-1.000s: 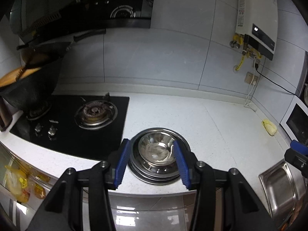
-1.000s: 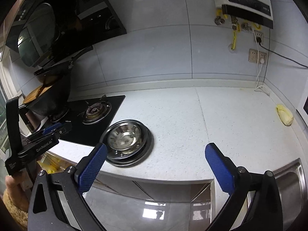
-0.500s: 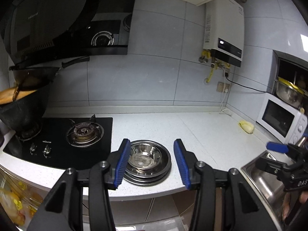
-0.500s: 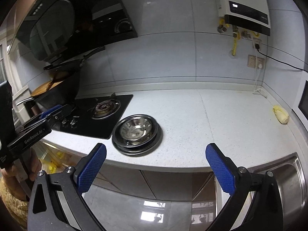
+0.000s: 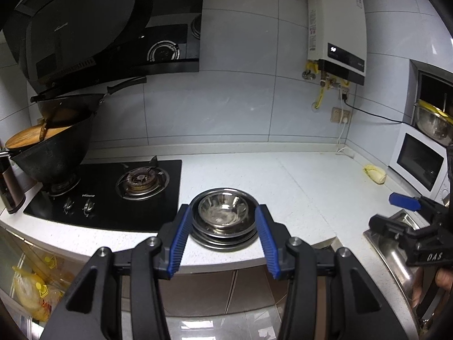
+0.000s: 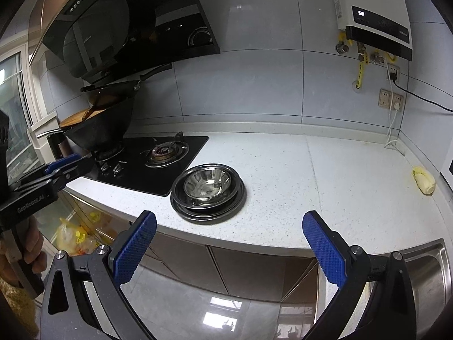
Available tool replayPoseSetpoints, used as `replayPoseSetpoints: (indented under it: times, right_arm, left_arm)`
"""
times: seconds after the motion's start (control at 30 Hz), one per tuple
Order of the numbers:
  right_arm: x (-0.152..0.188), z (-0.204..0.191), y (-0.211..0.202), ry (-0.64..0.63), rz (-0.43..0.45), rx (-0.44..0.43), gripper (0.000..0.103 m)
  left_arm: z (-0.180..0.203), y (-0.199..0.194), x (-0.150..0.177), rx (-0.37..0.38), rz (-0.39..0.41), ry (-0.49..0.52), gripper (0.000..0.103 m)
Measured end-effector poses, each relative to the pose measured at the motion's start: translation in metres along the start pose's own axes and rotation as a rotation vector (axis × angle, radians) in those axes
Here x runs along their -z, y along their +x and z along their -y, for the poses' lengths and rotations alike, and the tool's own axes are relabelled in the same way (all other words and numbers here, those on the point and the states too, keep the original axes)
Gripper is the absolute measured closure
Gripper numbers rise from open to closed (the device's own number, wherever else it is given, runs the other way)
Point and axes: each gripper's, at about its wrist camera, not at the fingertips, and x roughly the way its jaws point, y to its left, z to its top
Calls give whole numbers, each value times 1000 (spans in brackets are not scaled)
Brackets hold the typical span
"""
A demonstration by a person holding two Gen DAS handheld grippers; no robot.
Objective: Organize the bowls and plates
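A steel bowl (image 5: 222,211) sits nested on a stack of steel plates (image 5: 226,240) near the front edge of the white counter (image 5: 297,192), just right of the stove. The bowl (image 6: 206,184) and plates (image 6: 209,211) also show in the right wrist view. My left gripper (image 5: 222,240) is open and empty, held off the counter in front of the stack. My right gripper (image 6: 229,243) is wide open and empty, held back from the counter edge, right of the stack. The right gripper appears in the left wrist view (image 5: 407,212); the left in the right wrist view (image 6: 56,170).
A black gas stove (image 5: 113,192) holds a wok (image 5: 53,153) at the left. A steel sink (image 6: 430,272) is at the right. A yellow item (image 6: 423,182) lies by the microwave (image 5: 419,158). Cabinet fronts (image 6: 240,266) lie below the counter.
Both grippers have drawn back and lifted their view away from the stack. The stack has stayed in place on the counter. Both stay open.
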Motion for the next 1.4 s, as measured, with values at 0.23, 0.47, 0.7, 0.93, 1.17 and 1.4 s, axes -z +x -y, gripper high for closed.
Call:
replayPoseSetpoints:
  times: [0.23,0.47,0.7,0.93,1.17,1.4]
  right_arm:
    - [-5,7,-5,11,23,20,1]
    - [-14,-3,3,40,41,77,2]
    - [-27,5,2,41,48,70,1]
    - [-42,38,-5,42,69,91,1]
    - [-42,56,-3,65,54,65,1]
    - [-41,61,0,73,32,61,1]
  left_arm:
    - [-8,5,4,2,-23,4,58]
    - [-27,24,6,-7,-26,107,58]
    - [-30,33,-13,5,-43,109,58]
    - [-20,41,-31,23,-31,33,58]
    - [-13,47,-32,14,-58,9,58]
    - [-4,46,-28,22,-77,20,58]
